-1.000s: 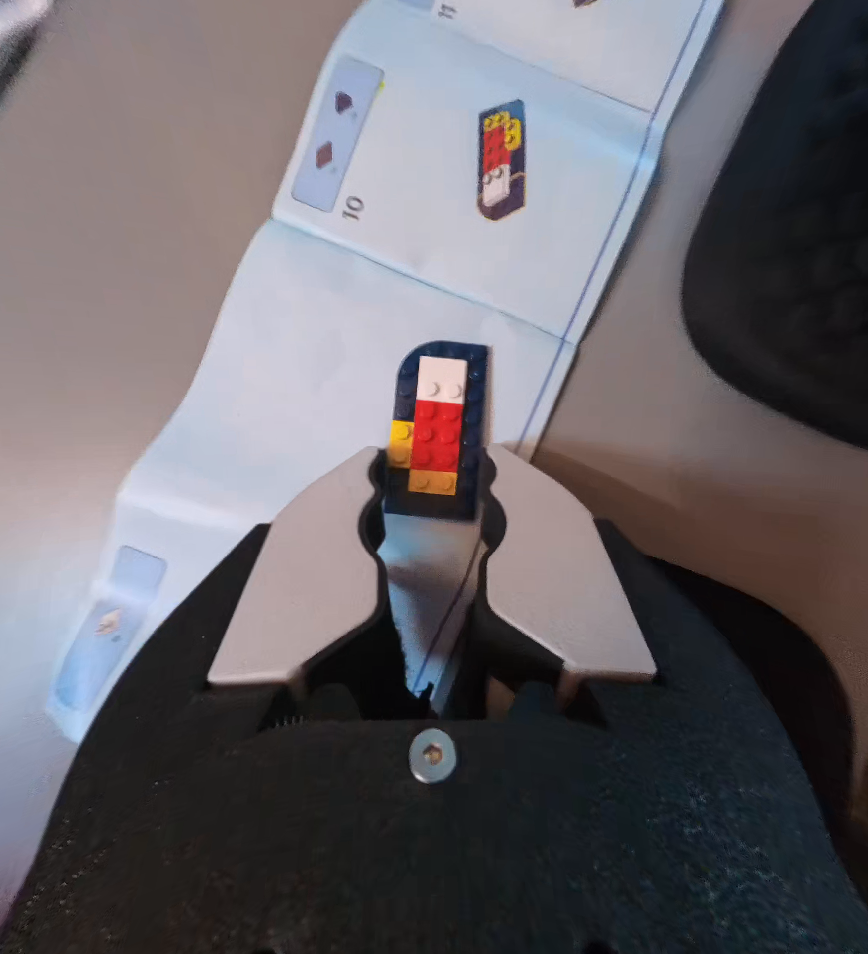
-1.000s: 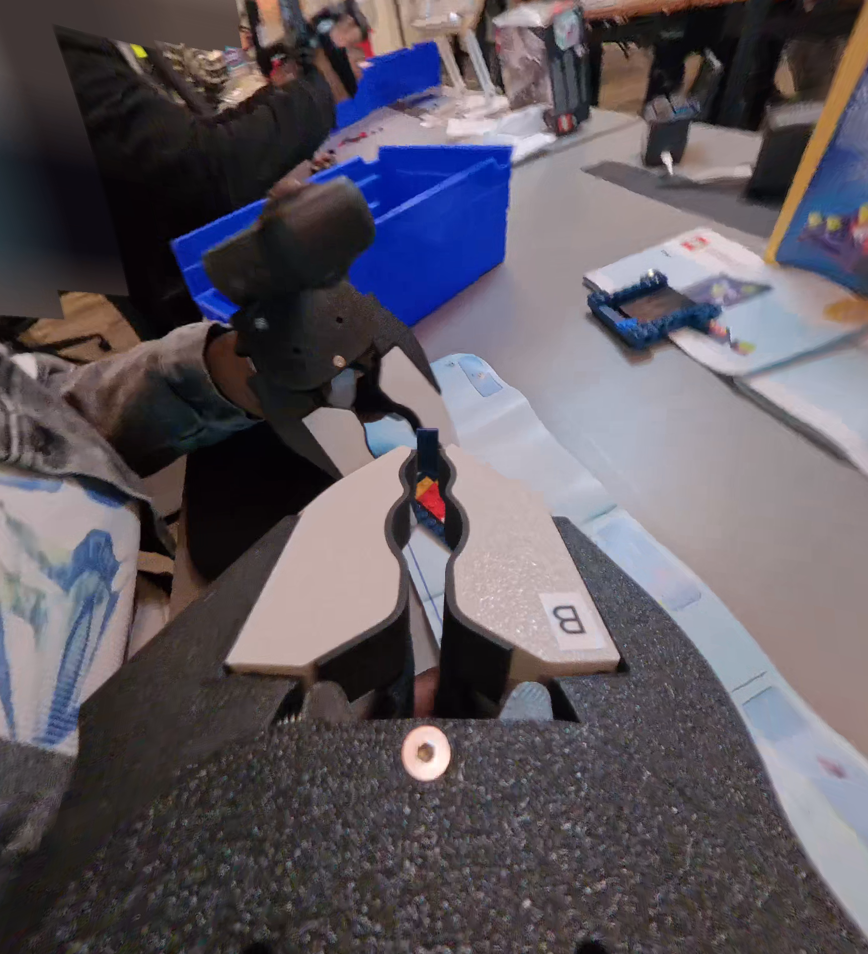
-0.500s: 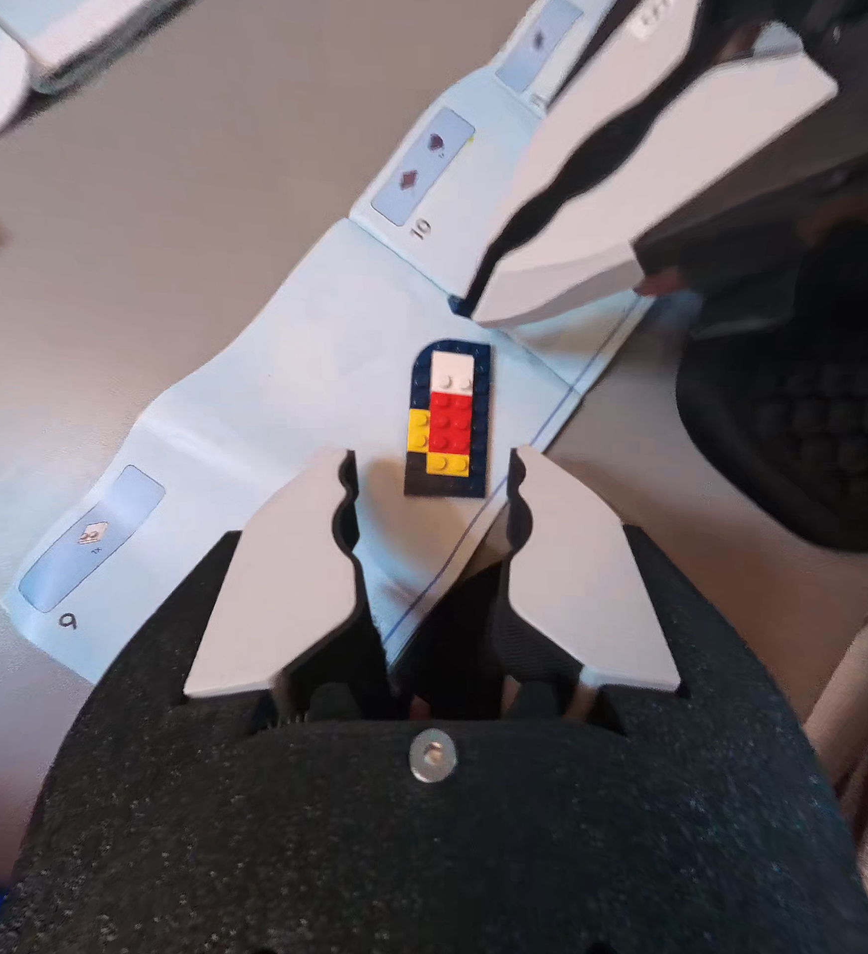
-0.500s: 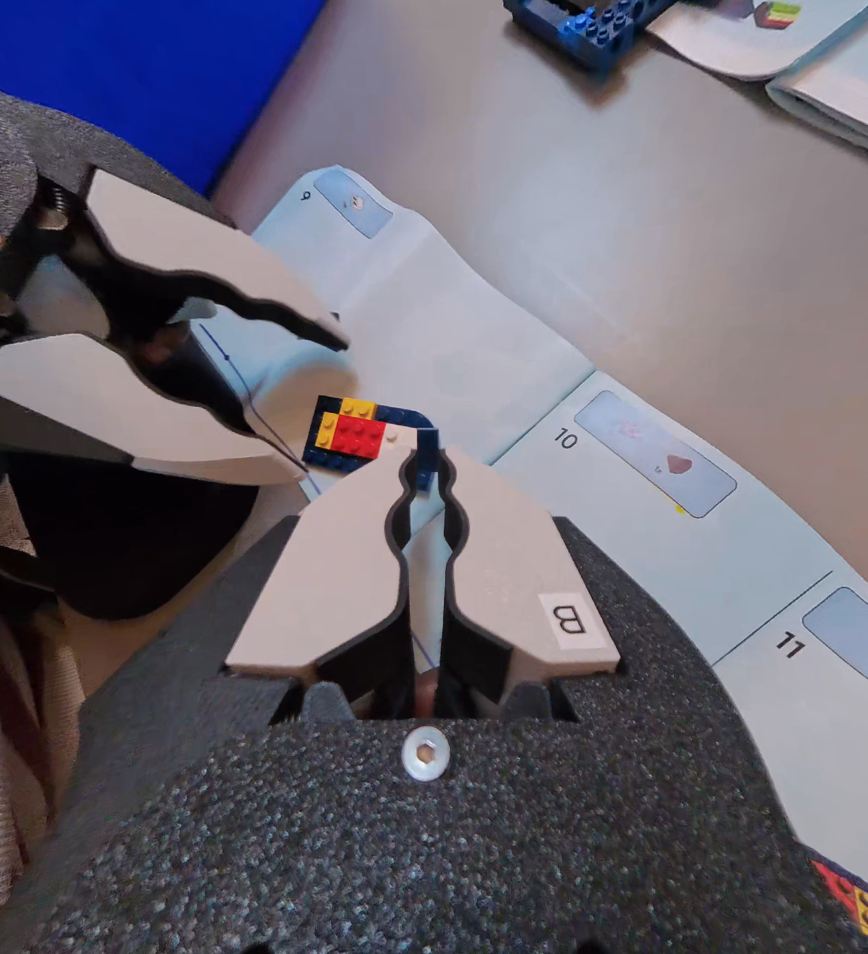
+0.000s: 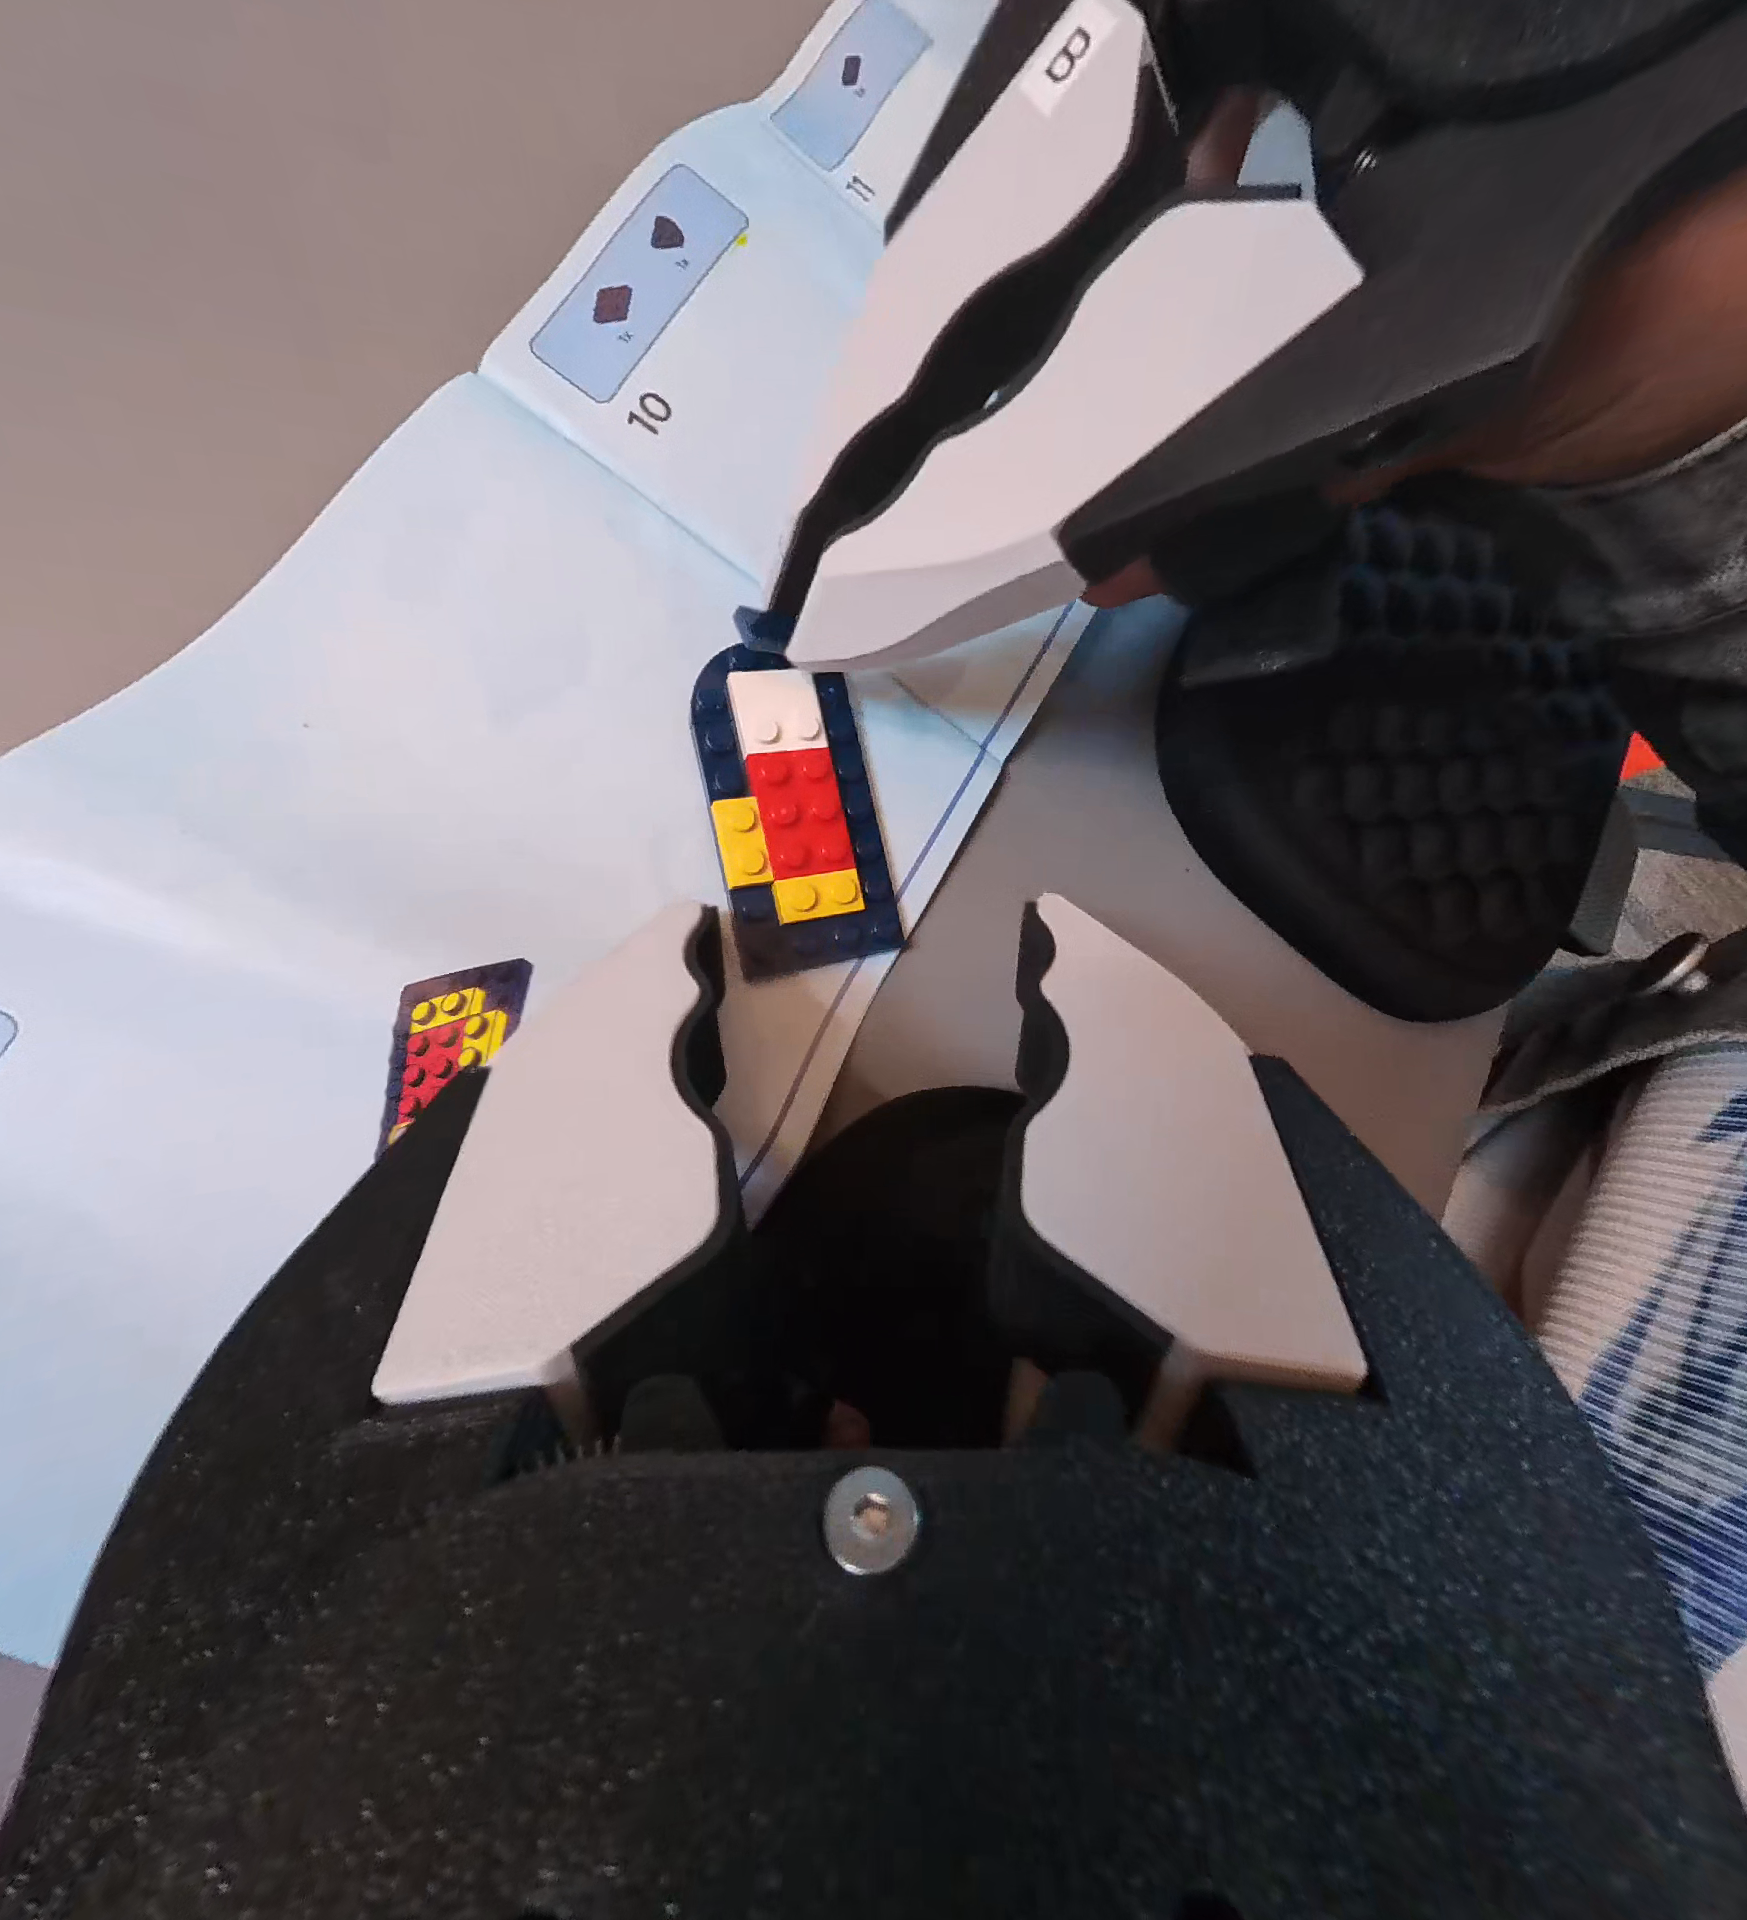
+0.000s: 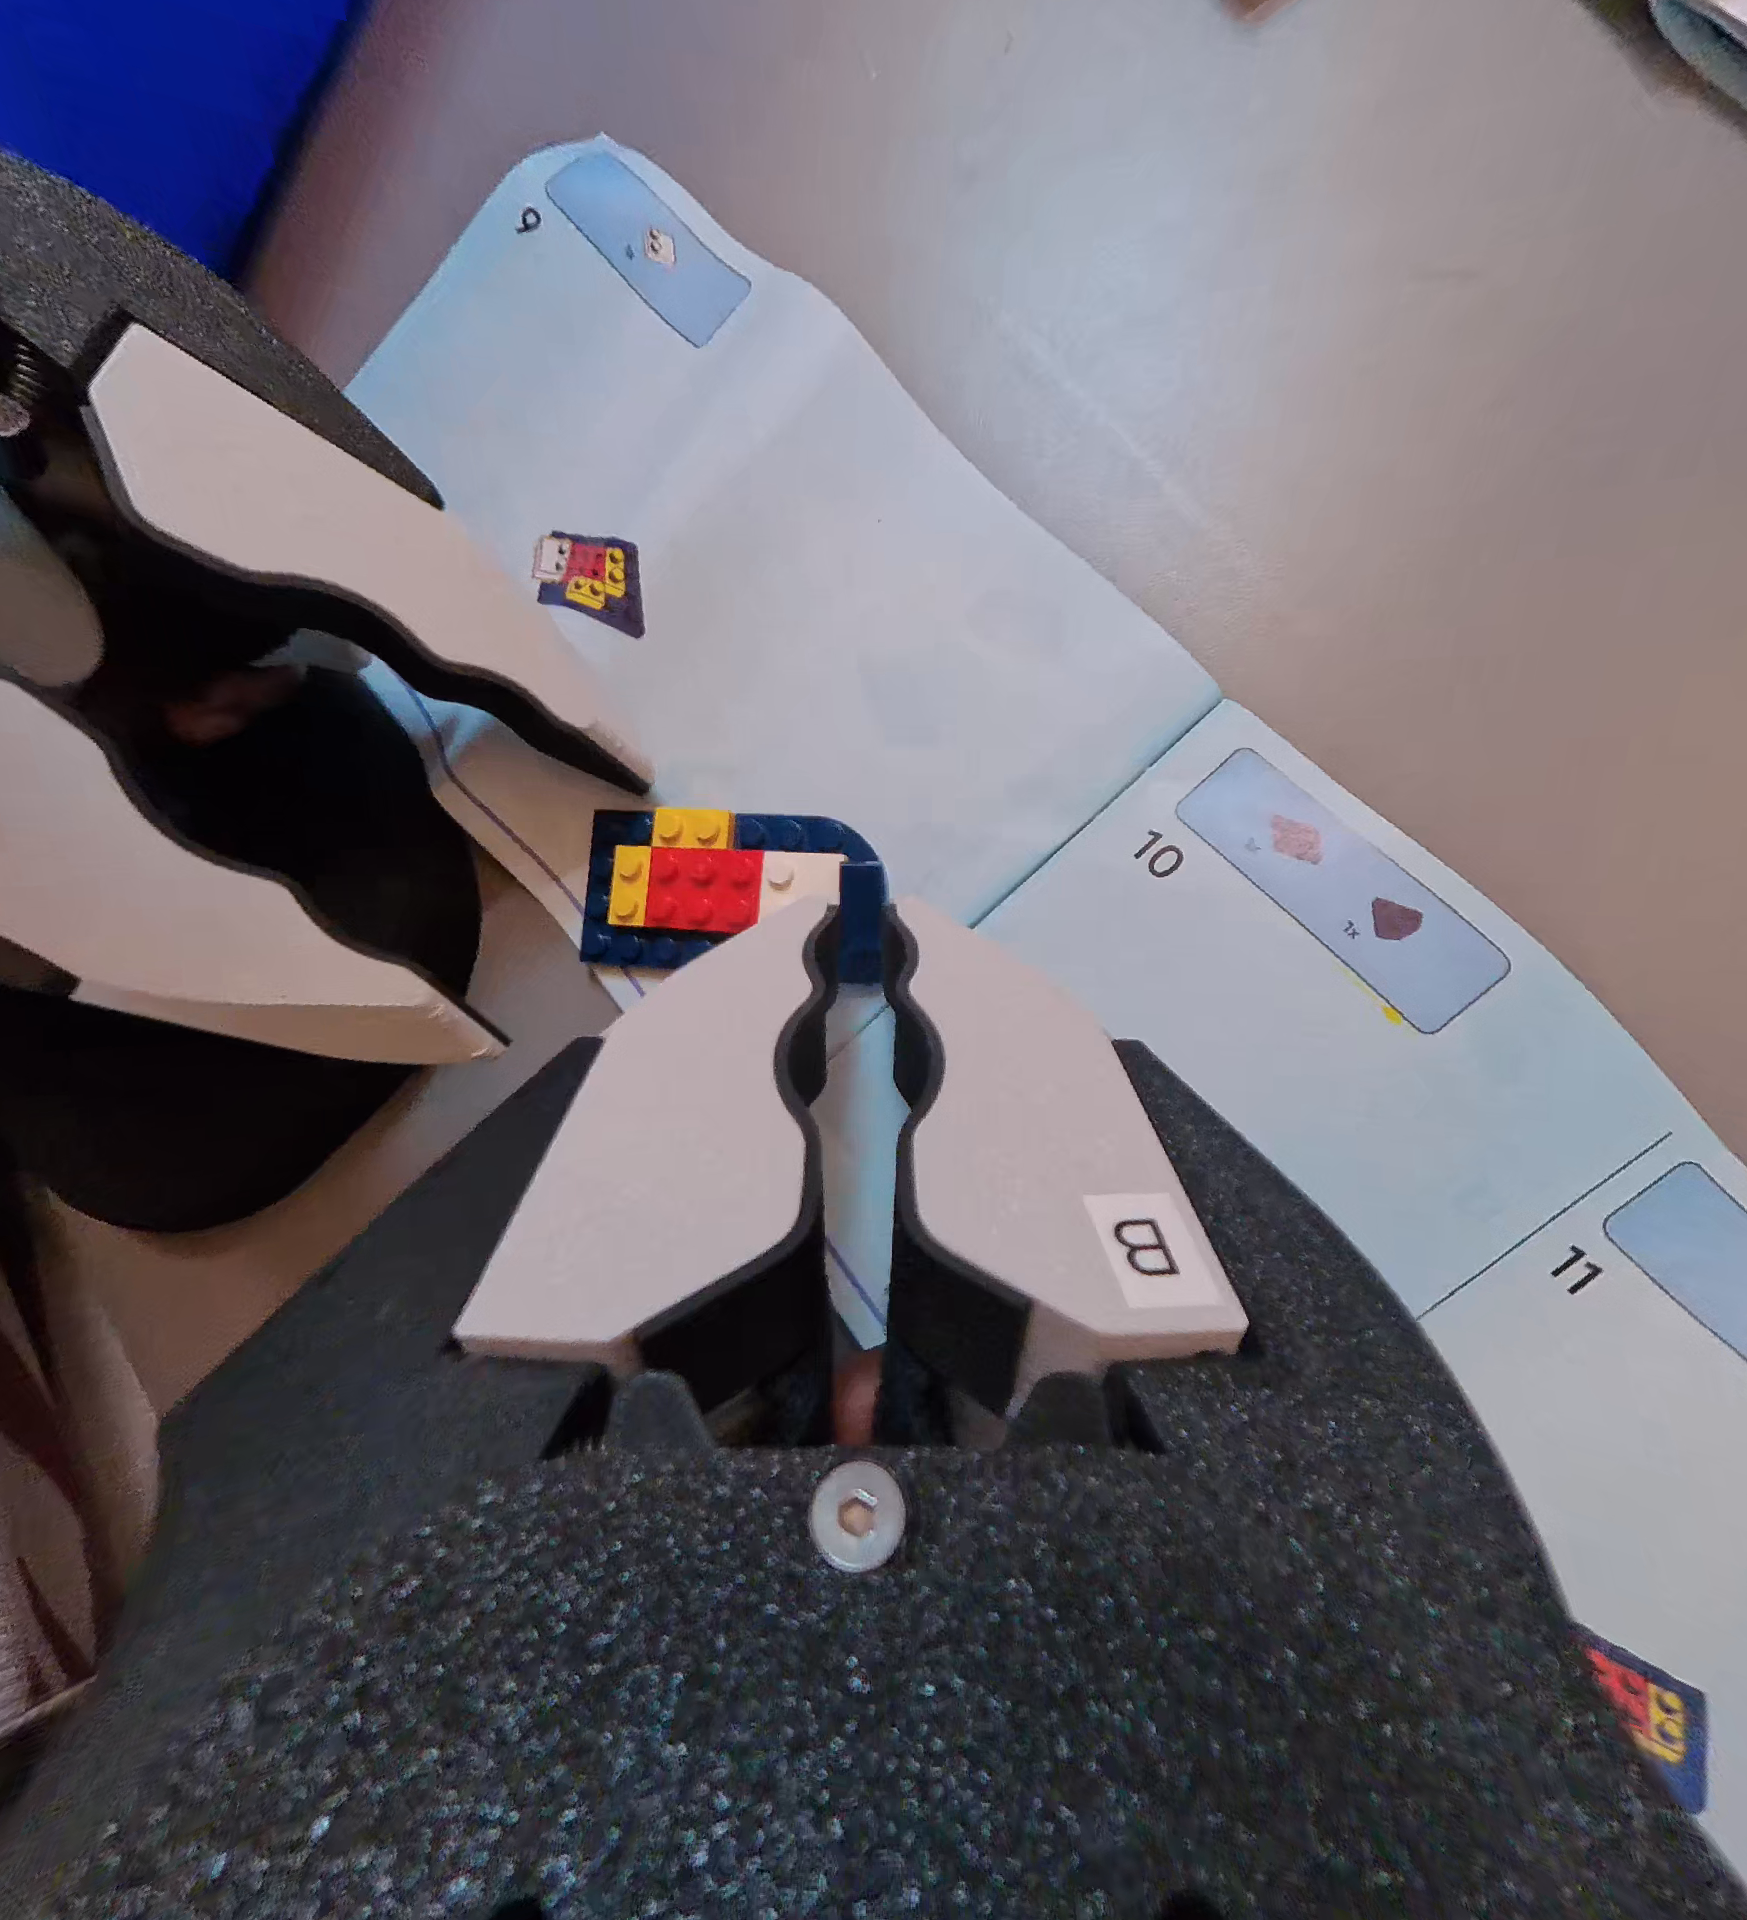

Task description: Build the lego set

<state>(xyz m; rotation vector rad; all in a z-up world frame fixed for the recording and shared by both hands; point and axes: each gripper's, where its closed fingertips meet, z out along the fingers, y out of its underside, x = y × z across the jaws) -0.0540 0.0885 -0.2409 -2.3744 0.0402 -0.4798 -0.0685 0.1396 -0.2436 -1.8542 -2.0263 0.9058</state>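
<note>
A dark blue plate with a rounded end (image 5: 796, 821) lies flat on a pale blue instruction sheet (image 5: 381, 727). White, red and yellow bricks are fixed on top of it. My left gripper (image 5: 869, 925) is open and empty, its fingertips just short of the plate's square end. My right gripper (image 6: 858, 920) is shut on a small dark blue brick (image 6: 861, 925) and holds it at the plate's rounded end (image 6: 703, 888). The left wrist view shows that gripper (image 5: 791, 623) coming in from the upper right, with the small brick (image 5: 760, 627) at its tips. The right wrist view shows the left gripper (image 6: 568, 904) open.
The sheet lies on a grey table (image 6: 1368, 312). A black studded object (image 5: 1388, 831) sits off the table edge to the right. A blue bin (image 6: 121, 104) is at the far left. A person's patterned sleeve (image 5: 1679, 1403) is close by. The grippers' ends are close to 6 cm from one another.
My left gripper opened, let go of the plate and drew back a little; the plate now lies on the sheet. My right gripper came down with the small blue brick to the plate's rounded end.
</note>
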